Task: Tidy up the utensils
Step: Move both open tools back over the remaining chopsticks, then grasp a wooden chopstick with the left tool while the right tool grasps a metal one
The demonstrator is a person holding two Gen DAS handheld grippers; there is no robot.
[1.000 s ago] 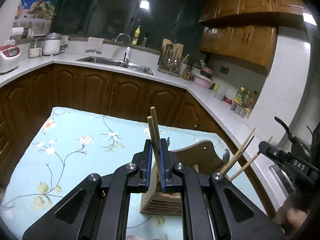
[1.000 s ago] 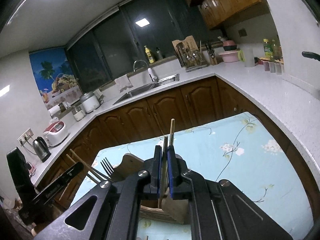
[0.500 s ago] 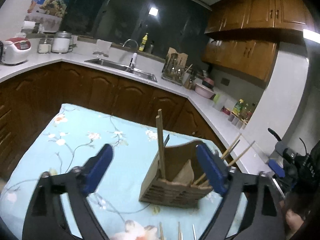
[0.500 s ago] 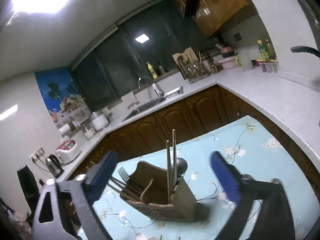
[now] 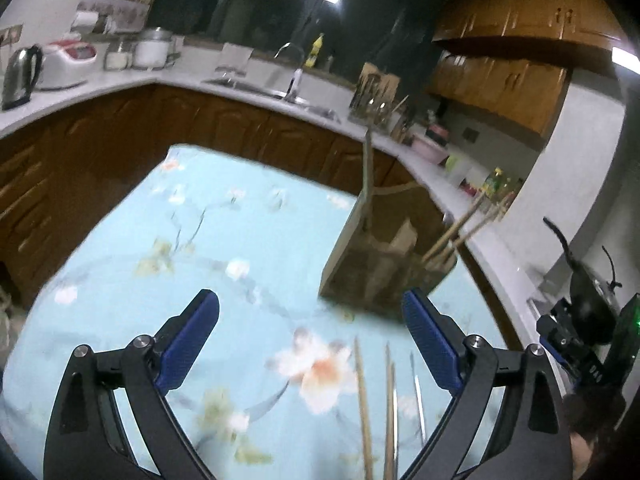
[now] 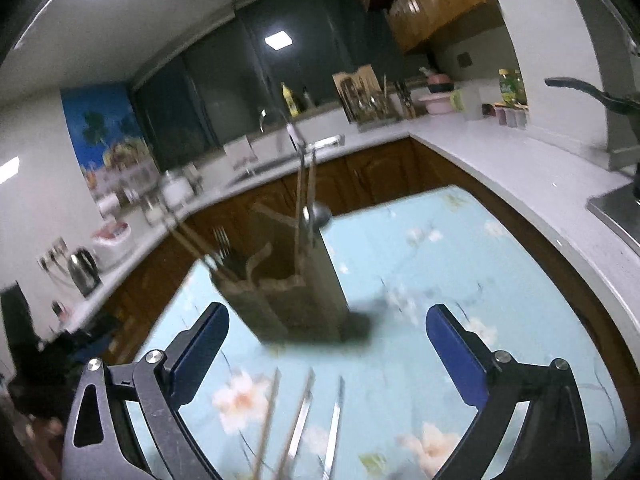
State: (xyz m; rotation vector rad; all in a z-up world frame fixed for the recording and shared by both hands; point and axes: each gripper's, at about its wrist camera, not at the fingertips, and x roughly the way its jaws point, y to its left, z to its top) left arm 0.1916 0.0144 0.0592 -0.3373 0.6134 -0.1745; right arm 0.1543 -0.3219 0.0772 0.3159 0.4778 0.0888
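A wooden utensil holder [image 5: 384,268] [image 6: 292,296] stands on the floral blue tablecloth [image 5: 224,280] [image 6: 432,280]. Chopsticks [image 5: 366,176] [image 6: 306,196] stand upright in it, more chopsticks [image 5: 464,228] lean out of one side, and forks [image 6: 222,240] and a spoon [image 6: 320,214] stick up too. Loose chopsticks [image 5: 364,404] [image 6: 268,420] and a metal utensil [image 6: 334,428] lie on the cloth near me. My left gripper [image 5: 310,344] and right gripper [image 6: 328,344] are both wide open and empty, pulled back from the holder.
A white L-shaped counter [image 5: 240,88] [image 6: 520,168] with a sink [image 5: 276,94], kettle [image 5: 18,76], rice cookers, knife rack [image 6: 360,96] and bottles runs behind the table. Wooden cabinets [image 5: 80,152] lie below it. The other gripper's body [image 5: 588,344] shows at the right.
Both grippers were shut on chopsticks over the holder, then opened and let them drop in. Both have since drawn back and tilted down, bringing the loose utensils into view.
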